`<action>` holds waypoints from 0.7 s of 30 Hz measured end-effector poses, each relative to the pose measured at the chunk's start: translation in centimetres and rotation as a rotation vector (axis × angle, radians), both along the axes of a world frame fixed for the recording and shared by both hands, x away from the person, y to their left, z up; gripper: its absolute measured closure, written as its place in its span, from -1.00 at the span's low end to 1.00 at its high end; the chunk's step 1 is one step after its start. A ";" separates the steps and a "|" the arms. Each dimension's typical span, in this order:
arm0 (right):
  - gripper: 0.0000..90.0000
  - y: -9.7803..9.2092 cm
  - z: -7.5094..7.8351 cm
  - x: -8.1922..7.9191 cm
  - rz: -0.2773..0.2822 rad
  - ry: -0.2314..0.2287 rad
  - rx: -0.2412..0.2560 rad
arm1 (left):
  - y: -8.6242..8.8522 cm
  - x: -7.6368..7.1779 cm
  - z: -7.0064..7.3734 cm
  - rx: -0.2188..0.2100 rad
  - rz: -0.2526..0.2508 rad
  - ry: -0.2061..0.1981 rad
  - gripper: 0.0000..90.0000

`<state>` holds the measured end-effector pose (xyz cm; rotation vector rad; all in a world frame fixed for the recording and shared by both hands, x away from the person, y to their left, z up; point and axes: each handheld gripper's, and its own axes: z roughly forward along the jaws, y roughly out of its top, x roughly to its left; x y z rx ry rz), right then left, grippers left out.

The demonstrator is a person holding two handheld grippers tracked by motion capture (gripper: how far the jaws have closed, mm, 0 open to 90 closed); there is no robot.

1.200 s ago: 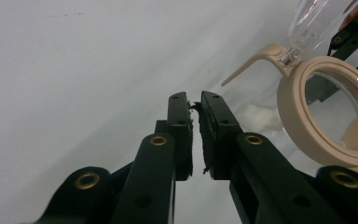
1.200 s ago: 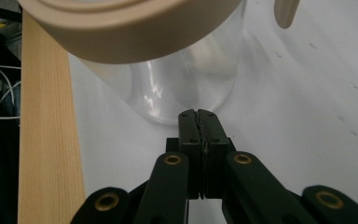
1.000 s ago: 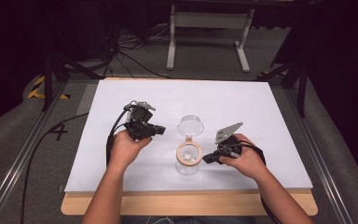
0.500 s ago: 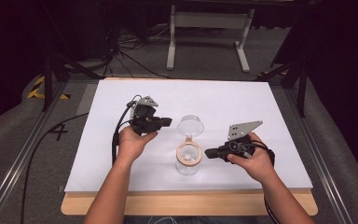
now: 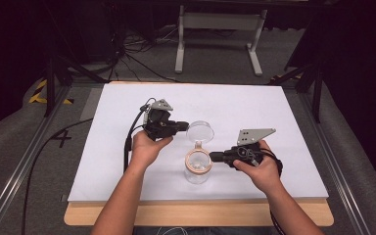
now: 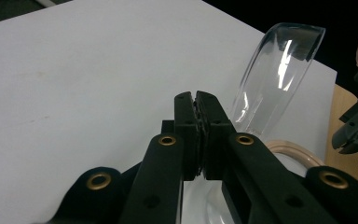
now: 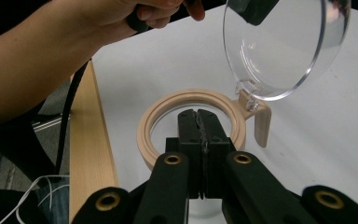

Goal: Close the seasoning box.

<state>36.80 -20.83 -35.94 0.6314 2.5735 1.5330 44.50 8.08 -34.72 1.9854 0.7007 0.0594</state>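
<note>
A clear jar [image 5: 197, 169] stands lower centre on the white surface [image 5: 274, 105], its hinged lid [image 5: 200, 131] flipped up. The left claw [image 5: 185, 126] and the right claw [image 5: 214, 156], both pressed together, flank it.

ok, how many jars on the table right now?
1. A clear jar with a tan rim stands near the front middle of the white table, its clear hinged lid swung open, between the left gripper and right gripper.
</note>
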 end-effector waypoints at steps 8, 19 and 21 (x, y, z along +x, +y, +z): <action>1.00 0.2 -0.2 0.3 -0.012 -0.001 0.022 | -0.2 -0.9 0.5 0.034 -0.026 -0.019 0.94; 1.00 0.4 -0.1 0.6 -0.002 0.014 0.041 | -0.3 -1.7 0.8 0.065 -0.046 -0.034 0.91; 1.00 0.4 -0.2 0.6 -0.001 0.020 0.040 | -0.3 -1.7 0.8 0.073 -0.054 -0.036 0.91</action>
